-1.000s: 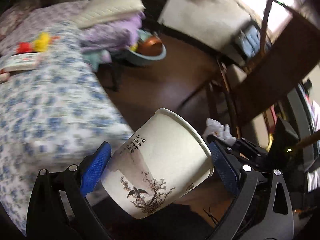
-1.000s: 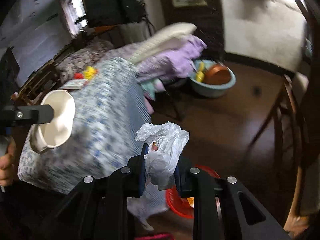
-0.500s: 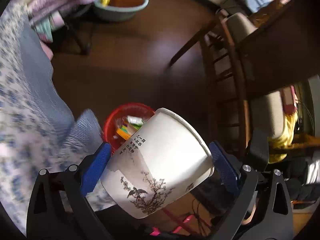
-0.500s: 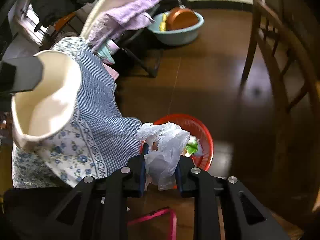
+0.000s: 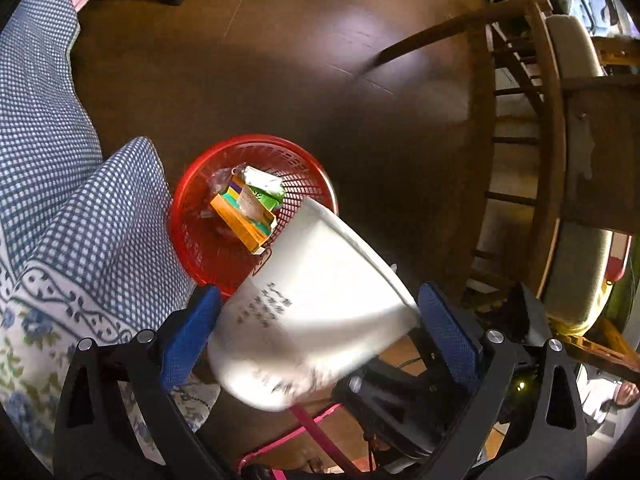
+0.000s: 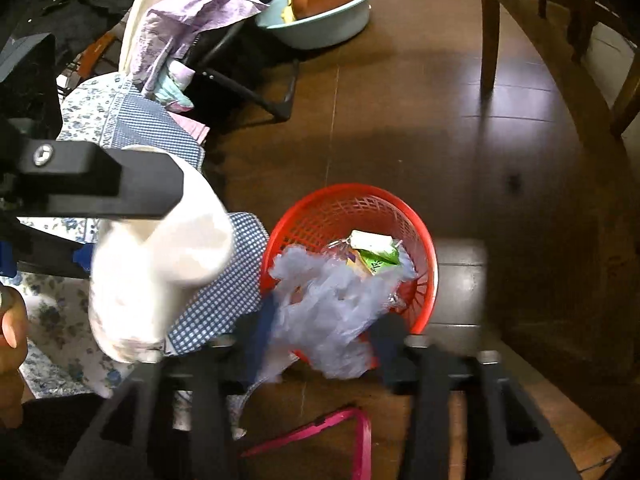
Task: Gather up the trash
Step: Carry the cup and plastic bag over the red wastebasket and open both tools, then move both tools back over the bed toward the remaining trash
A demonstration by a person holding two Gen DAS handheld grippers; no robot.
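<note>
Sitting on the dark wooden floor at the frame's centre, the red basket (image 5: 256,216) holds a few cartons (image 5: 246,210). The left tongs (image 5: 316,320) grip a white paper cup (image 5: 312,320), tilted, at lower centre. In the right view, the right tongs (image 6: 320,344) look parted around a blurred plastic bag (image 6: 328,316) over the basket's near rim; whether they pinch it, I cannot tell.

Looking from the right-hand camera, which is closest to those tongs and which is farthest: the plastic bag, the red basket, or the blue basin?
1. Plastic bag, between the right tongs.
2. Red basket, on the floor just beyond.
3. Blue basin, far back on the floor.
</note>
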